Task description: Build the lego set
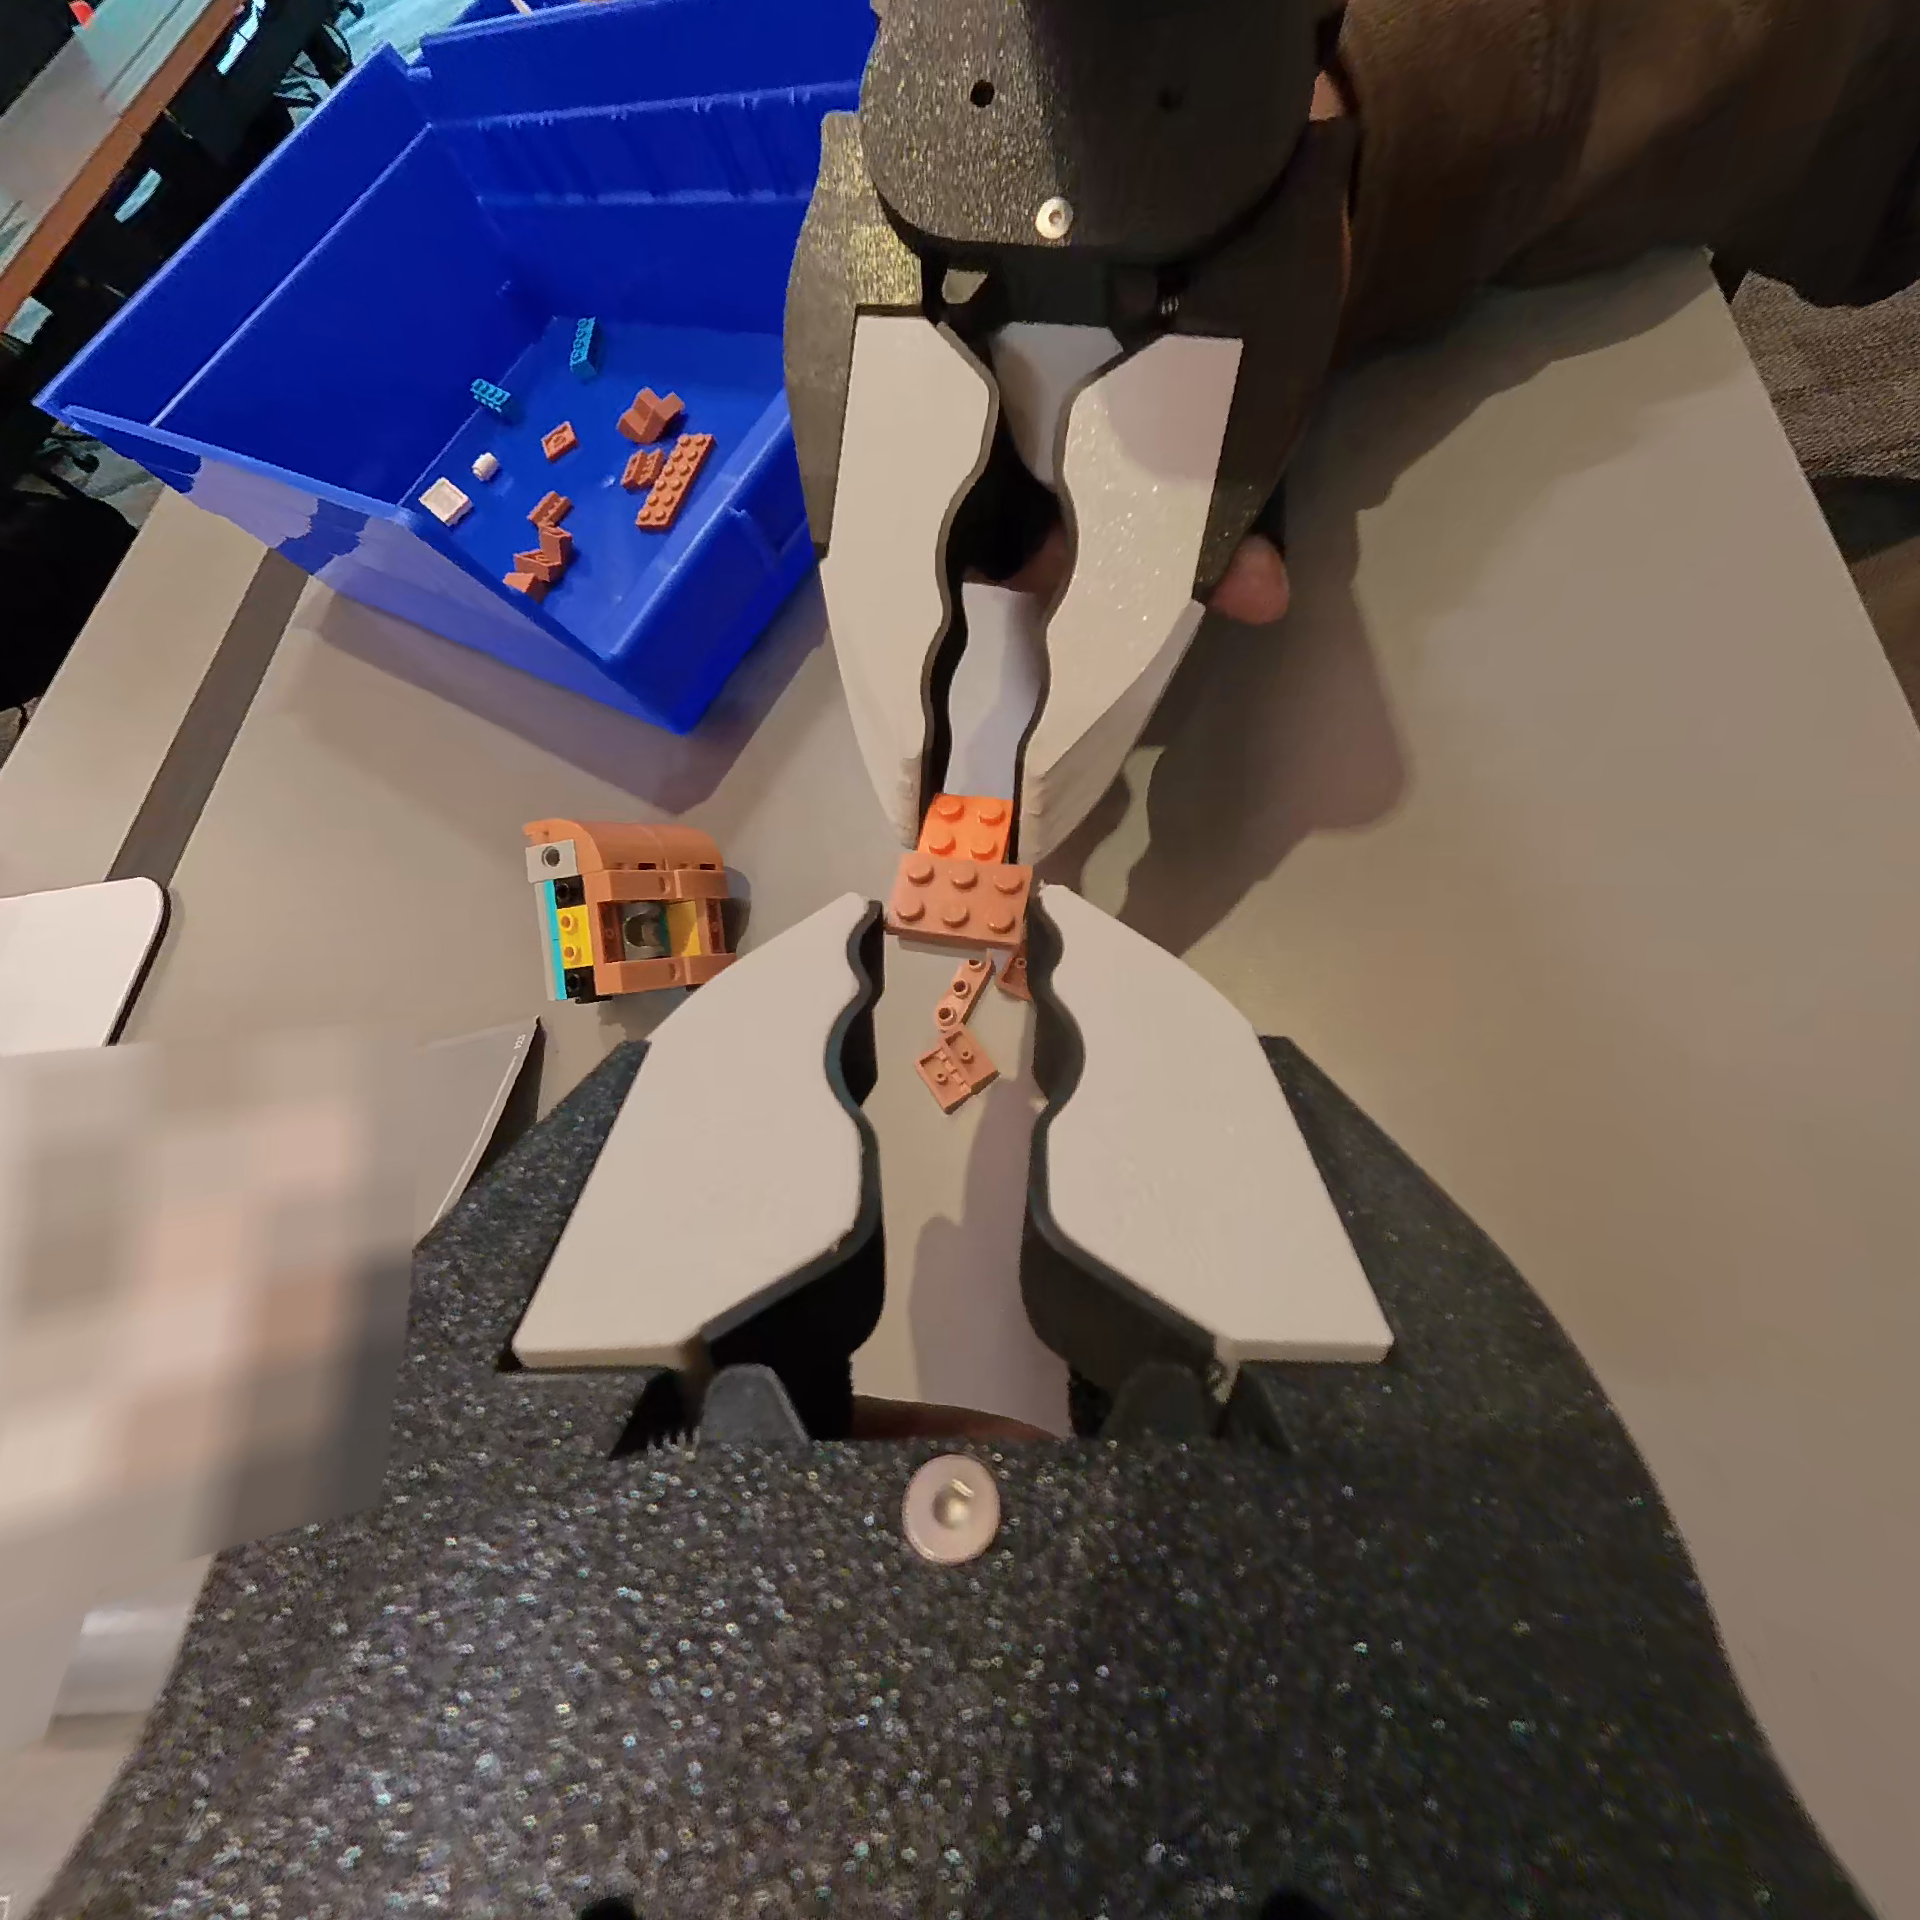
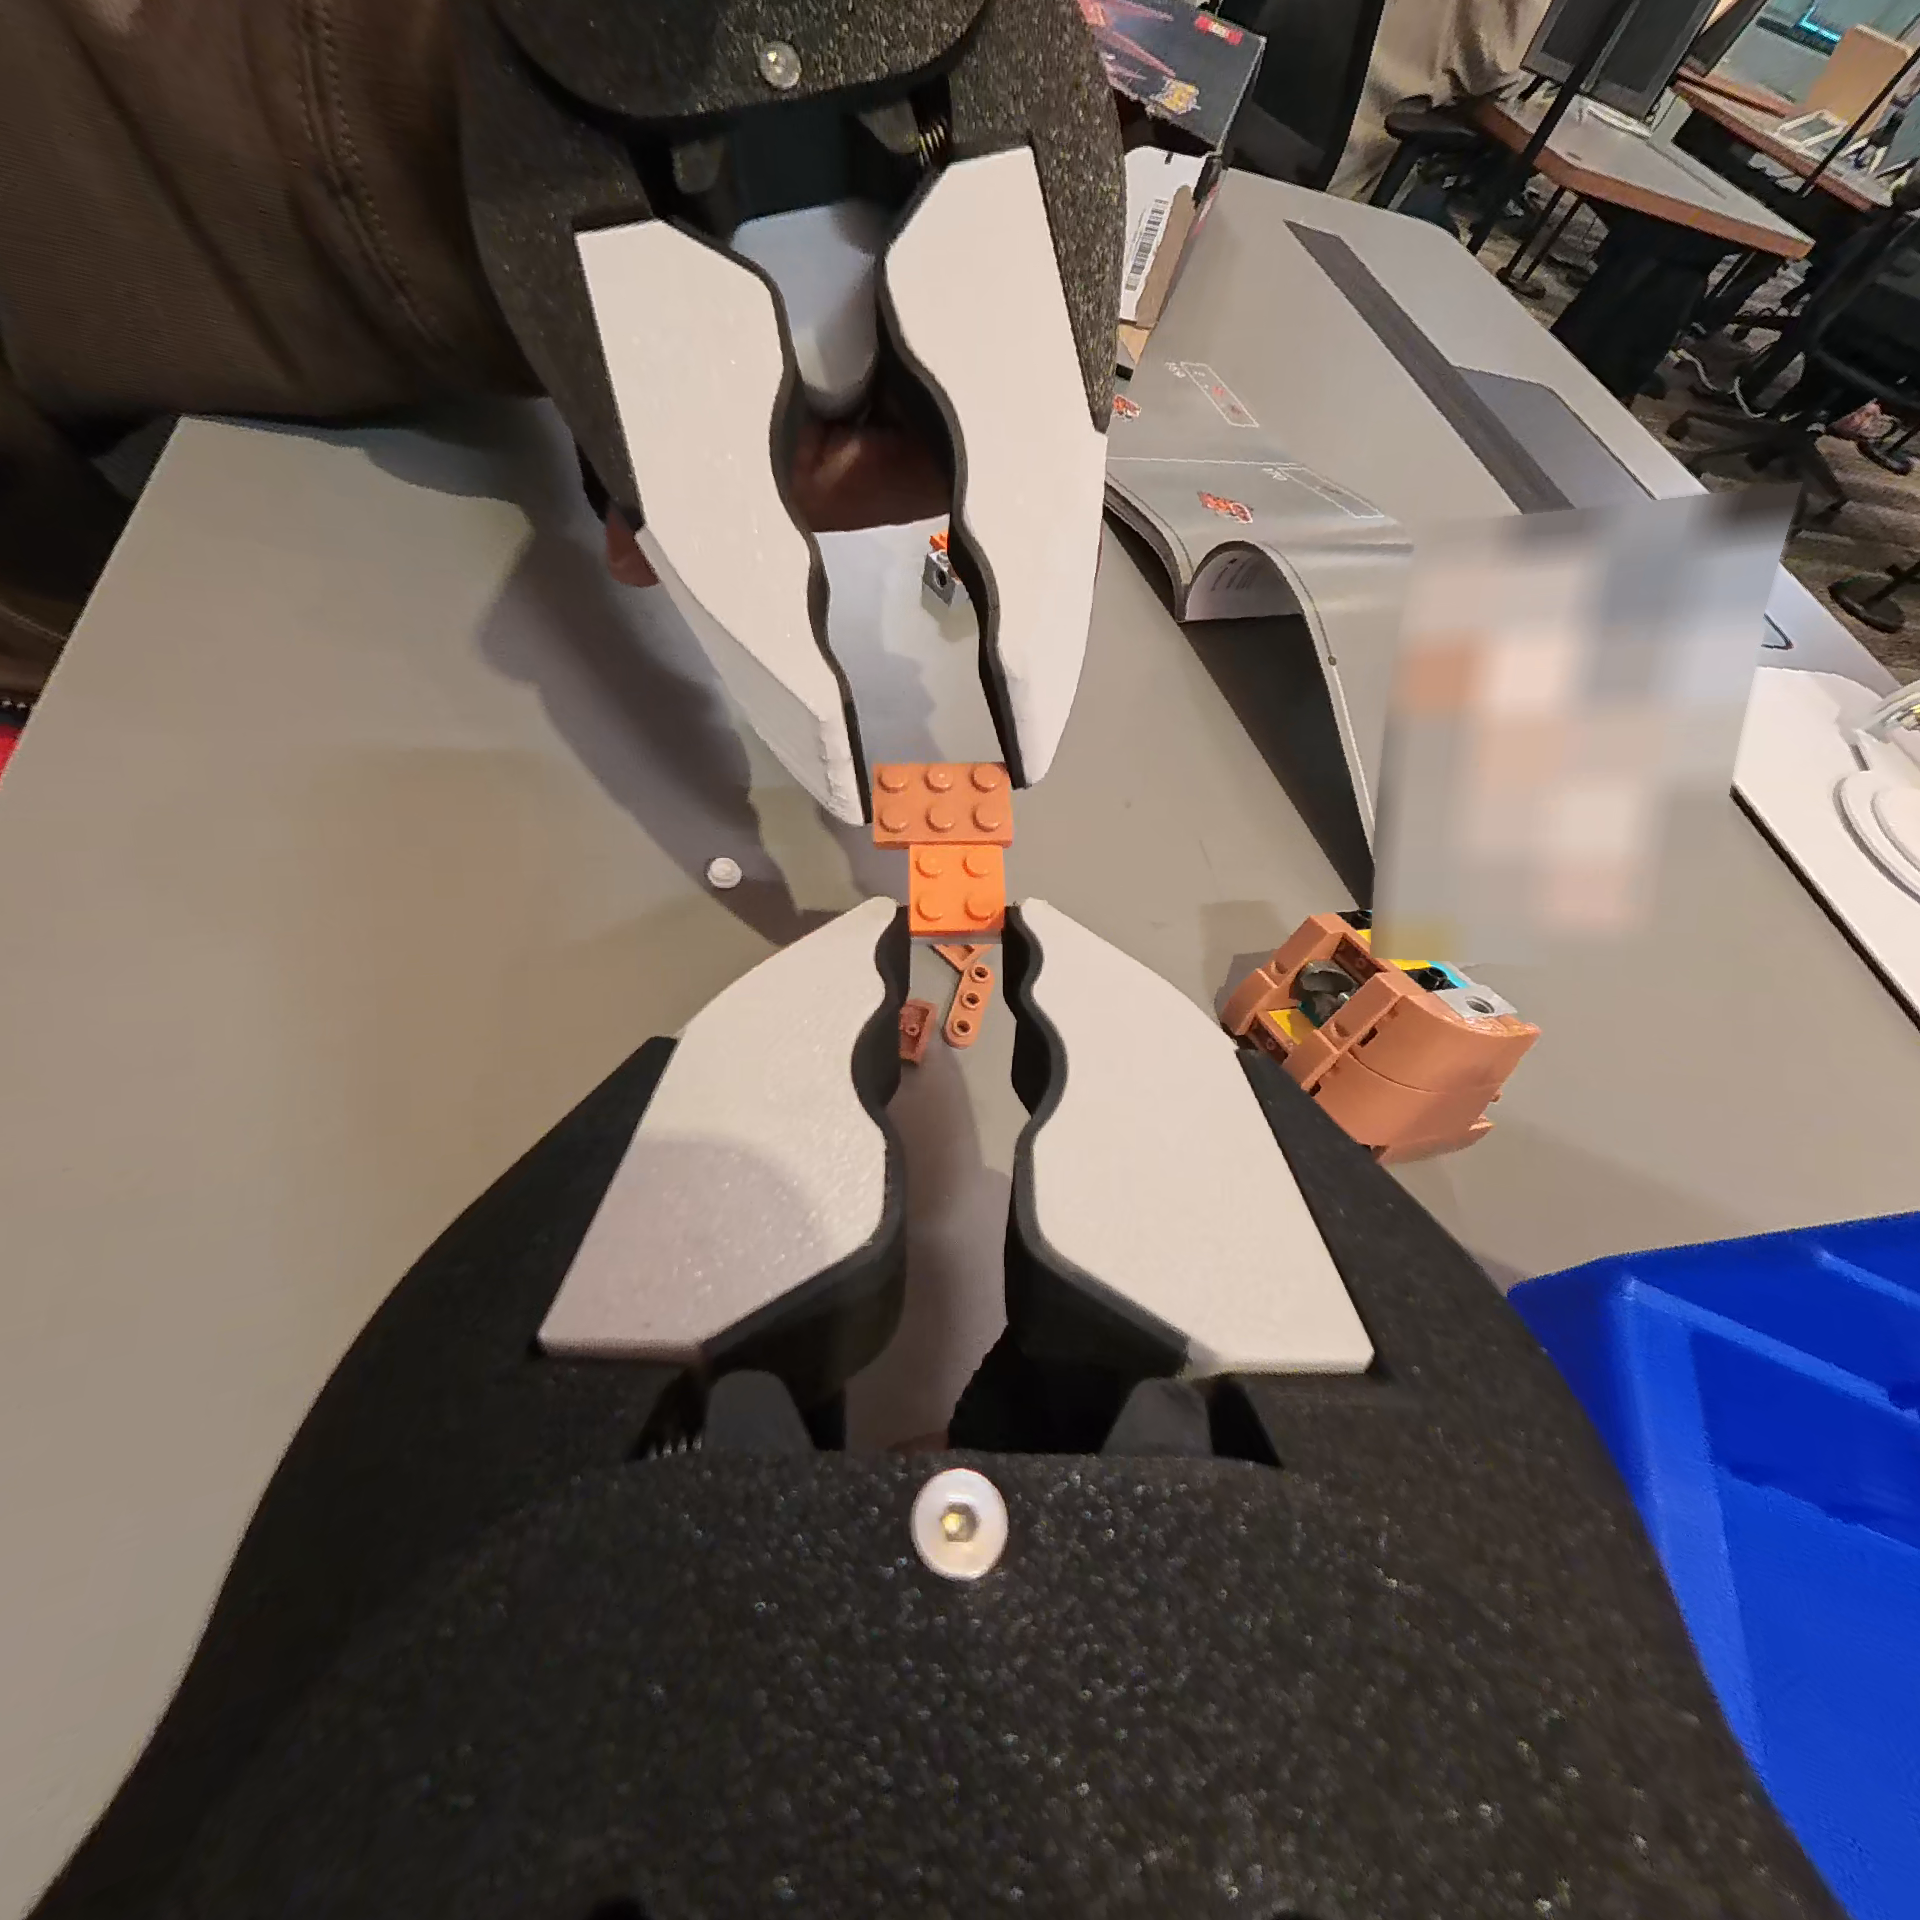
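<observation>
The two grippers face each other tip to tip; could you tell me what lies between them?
Two joined studded plates: the left gripper holds the brown plate, the right gripper the orange plate. Both views show it.

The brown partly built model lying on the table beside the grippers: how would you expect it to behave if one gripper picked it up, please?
The partly built model is likely stiff, being interlocked bricks, though loosely seated pieces might pop off under a squeeze. Its curved brown side could slip between flat fingers. It lies tilted, so a push might rock it.

Two plates [image 1: 961, 902] meet between facing grippers; loose pieces [image 1: 956, 1070] below on table [image 1: 1507, 831], bin [image 1: 312, 312] and half-built model [image 1: 629, 909] left.
</observation>
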A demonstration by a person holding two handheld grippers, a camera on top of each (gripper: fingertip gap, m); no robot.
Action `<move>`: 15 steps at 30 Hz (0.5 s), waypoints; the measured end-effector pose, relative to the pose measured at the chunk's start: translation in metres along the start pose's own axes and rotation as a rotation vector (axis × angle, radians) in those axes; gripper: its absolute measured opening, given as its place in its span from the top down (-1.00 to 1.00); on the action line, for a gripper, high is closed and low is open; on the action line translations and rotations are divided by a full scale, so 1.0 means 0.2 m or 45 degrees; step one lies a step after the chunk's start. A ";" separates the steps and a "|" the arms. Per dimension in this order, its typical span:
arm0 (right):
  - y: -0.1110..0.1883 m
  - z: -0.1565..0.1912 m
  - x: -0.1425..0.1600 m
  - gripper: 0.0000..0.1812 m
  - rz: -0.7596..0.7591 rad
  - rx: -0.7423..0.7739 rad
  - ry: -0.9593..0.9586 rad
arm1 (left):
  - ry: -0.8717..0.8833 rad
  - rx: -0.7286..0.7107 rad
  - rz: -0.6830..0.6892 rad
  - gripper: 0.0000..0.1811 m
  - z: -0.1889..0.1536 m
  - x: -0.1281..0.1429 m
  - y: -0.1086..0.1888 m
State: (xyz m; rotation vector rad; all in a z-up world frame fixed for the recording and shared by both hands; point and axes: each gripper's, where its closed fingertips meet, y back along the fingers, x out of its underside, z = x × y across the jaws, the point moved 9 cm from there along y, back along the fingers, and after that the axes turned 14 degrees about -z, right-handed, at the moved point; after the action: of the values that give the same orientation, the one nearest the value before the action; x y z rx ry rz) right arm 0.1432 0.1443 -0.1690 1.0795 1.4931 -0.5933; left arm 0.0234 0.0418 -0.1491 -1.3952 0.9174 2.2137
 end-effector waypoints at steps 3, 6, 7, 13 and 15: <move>0.00 0.00 0.00 0.82 -0.012 -0.001 -0.008 | 0.005 0.005 0.002 0.70 0.00 0.00 0.00; 0.00 0.00 0.00 0.82 -0.015 0.000 -0.013 | 0.008 0.004 0.005 0.70 0.00 0.01 0.00; 0.00 0.00 0.00 0.82 -0.017 0.001 -0.014 | 0.009 0.003 0.004 0.69 0.00 0.01 0.00; 0.00 0.00 0.00 0.82 -0.023 -0.001 -0.020 | 0.011 -0.007 -0.001 0.67 0.00 0.00 0.00; 0.00 0.00 0.00 0.82 -0.027 -0.003 -0.026 | 0.008 -0.008 -0.005 0.65 0.00 0.00 0.00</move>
State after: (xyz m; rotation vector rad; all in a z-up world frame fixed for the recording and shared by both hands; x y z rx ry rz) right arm 0.1435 0.1452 -0.1679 1.0538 1.4892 -0.6153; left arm 0.0234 0.0425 -0.1498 -1.4063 0.9094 2.2127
